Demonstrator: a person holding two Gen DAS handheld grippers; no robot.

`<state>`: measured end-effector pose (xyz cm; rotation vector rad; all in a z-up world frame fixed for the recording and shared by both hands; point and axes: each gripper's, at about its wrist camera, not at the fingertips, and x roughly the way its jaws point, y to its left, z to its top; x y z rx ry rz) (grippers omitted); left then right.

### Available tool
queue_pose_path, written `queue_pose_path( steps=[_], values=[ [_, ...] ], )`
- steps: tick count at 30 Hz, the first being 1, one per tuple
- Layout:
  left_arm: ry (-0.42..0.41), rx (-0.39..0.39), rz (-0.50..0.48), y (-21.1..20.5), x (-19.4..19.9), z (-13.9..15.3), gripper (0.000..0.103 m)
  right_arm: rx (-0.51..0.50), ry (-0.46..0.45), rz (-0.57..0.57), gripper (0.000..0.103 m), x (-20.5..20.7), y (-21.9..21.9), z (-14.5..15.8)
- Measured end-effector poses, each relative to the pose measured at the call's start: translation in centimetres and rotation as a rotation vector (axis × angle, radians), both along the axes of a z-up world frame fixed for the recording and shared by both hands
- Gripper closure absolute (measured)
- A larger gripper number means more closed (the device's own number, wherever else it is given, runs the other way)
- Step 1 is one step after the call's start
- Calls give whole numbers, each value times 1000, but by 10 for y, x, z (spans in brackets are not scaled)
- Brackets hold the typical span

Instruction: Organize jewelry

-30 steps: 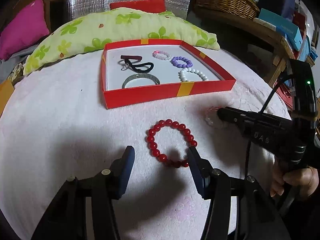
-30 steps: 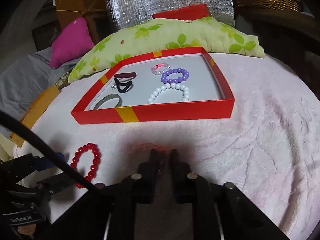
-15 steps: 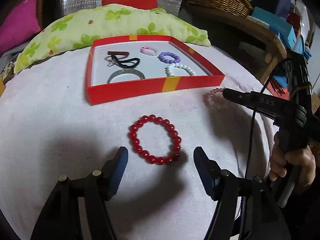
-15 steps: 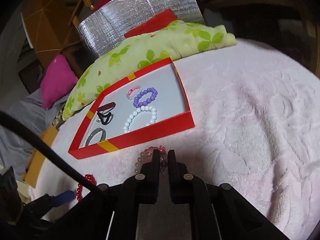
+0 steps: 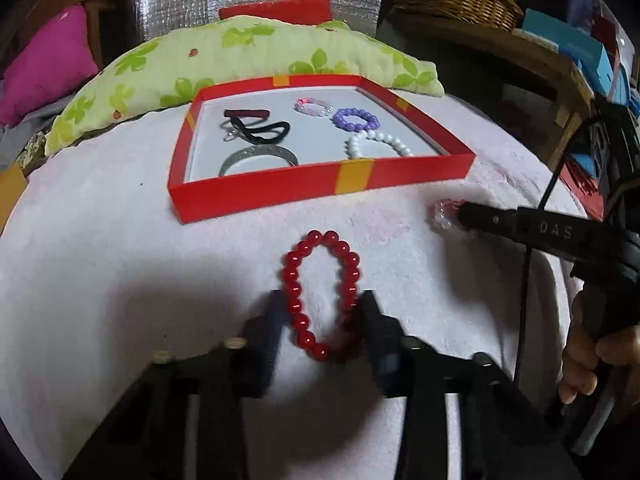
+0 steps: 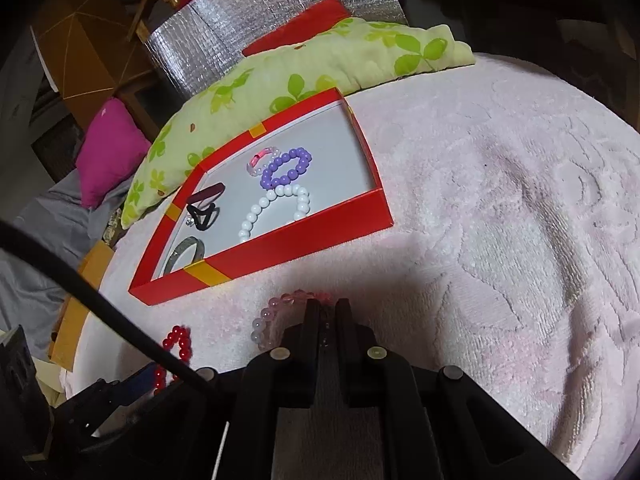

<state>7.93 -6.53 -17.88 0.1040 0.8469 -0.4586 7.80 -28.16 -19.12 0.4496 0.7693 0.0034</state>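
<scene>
- Squeezing inward, the left tongs (image 5: 320, 320) are now pressing both sides of the red bead bracelet (image 5: 320, 292), which has gone from a round ring to a narrow oval; half a second ago the fingers were standing wide of it.
- The bracelet is lying on the pale pink plush blanket (image 5: 100, 260), just in front of the red tray (image 5: 280, 192).
- The right tongs (image 6: 326, 312) are staying clamped together on the pink-and-clear bead bracelet (image 6: 268, 320), which is hanging off their left side above the blanket near the tray's front wall; in the left view it is showing at the tong tip (image 5: 444, 216).
- Inside the tray, the purple bead bracelet (image 5: 356, 118), the white pearl bracelet (image 5: 376, 144), the small pink bracelet (image 5: 312, 106), the grey bangle (image 5: 256, 154) and the black hair tie (image 5: 264, 130) are sitting where they were before.
- The green leaf-print pillow (image 5: 240, 64) is lying behind the tray.
</scene>
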Motion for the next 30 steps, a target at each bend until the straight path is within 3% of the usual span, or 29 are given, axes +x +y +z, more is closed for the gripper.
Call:
queue_pose_path(
  steps=[1, 2, 7, 12, 13, 14, 19, 30],
  values=[
    [-3, -4, 4, 1, 1, 0, 81, -1, 0, 1, 94, 1, 0, 0],
    [-7, -2, 4, 2, 2, 0, 83, -3, -1, 1, 94, 0, 1, 0],
    [-50, 16, -5, 0, -4, 3, 83, -12, -12, 1, 94, 0, 2, 0],
    [-81, -19, -25, 3, -9, 13, 84, 20, -59, 30, 94, -8, 4, 8],
    [-89, -25, -28, 5, -10, 15, 89, 17, -74, 36, 94, -10, 5, 11],
    [-91, -33, -33, 6, -11, 17, 103, 14, -92, 43, 94, -13, 7, 15],
    [-92, -57, -29, 13, -14, 23, 103, 45, -172, 58, 94, -28, 7, 30],
    [-49, -73, -31, 18, -13, 19, 103, 35, -98, 70, 94, -30, 15, 16]
  ],
)
